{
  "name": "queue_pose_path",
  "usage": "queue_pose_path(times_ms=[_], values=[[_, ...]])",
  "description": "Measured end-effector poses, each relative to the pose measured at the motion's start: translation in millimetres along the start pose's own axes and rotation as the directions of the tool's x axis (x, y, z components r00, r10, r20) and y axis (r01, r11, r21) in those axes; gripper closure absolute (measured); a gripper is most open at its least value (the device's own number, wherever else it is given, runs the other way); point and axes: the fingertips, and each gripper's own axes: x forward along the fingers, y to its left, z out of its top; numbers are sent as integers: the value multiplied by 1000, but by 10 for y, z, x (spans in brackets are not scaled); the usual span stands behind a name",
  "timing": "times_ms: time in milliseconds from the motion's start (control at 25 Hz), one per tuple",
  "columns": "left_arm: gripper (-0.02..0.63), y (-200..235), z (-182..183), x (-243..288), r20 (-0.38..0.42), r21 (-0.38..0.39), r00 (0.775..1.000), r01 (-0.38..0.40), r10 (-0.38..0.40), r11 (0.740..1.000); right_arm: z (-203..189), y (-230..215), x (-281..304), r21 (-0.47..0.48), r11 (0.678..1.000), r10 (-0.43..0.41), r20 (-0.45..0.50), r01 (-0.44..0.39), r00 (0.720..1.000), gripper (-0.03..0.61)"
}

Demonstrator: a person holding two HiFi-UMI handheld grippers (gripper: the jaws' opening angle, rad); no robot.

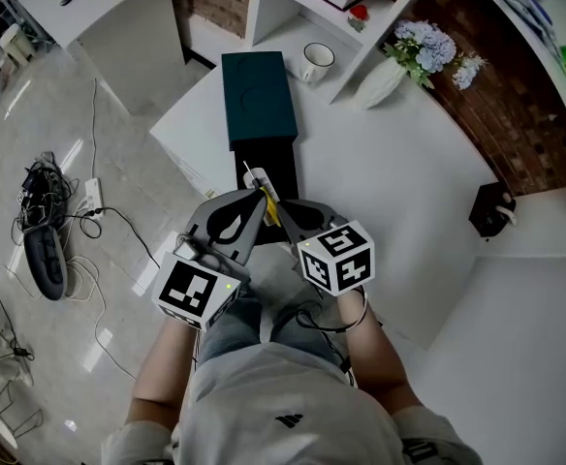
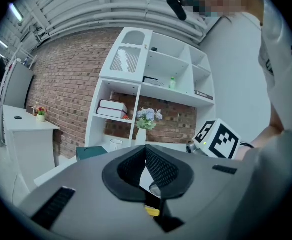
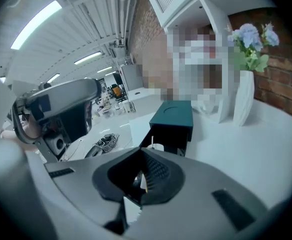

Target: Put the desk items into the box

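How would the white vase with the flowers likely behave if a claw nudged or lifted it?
The white vase looks tall and slim, with flowers spreading above it, so a sideways nudge could well tip it. Its smooth wall may slip in a claw, and it is probably breakable.

Grey T-shirt, blue jeans
Beyond the T-shirt, grey left gripper and right gripper carry black-and-white marker cubes.

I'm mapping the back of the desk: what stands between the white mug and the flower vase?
A white shelf upright stands between the mug and the vase. The head view shows it best.
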Motion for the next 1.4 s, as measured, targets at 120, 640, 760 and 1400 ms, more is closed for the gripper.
queue_pose_path(times_ms=[120, 640, 760, 1400], values=[[601, -119, 40, 41, 11, 7, 1000, 15, -15, 1000, 164, 44, -178, -6, 999, 33, 80, -32, 996, 571], [601, -615, 200, 182, 29, 47, 999, 11, -13, 999, 585, 107, -993, -79, 992, 114, 313, -93, 943, 571], [601, -725, 227, 195, 32, 58, 999, 7, -9, 998, 610, 110, -1148, -101, 990, 127, 345, -98, 930, 571], [601, -1067, 282, 183, 49, 68, 998, -47, 44, 997, 633, 121, -1632, -156, 976, 204, 428, -150, 881, 571]])
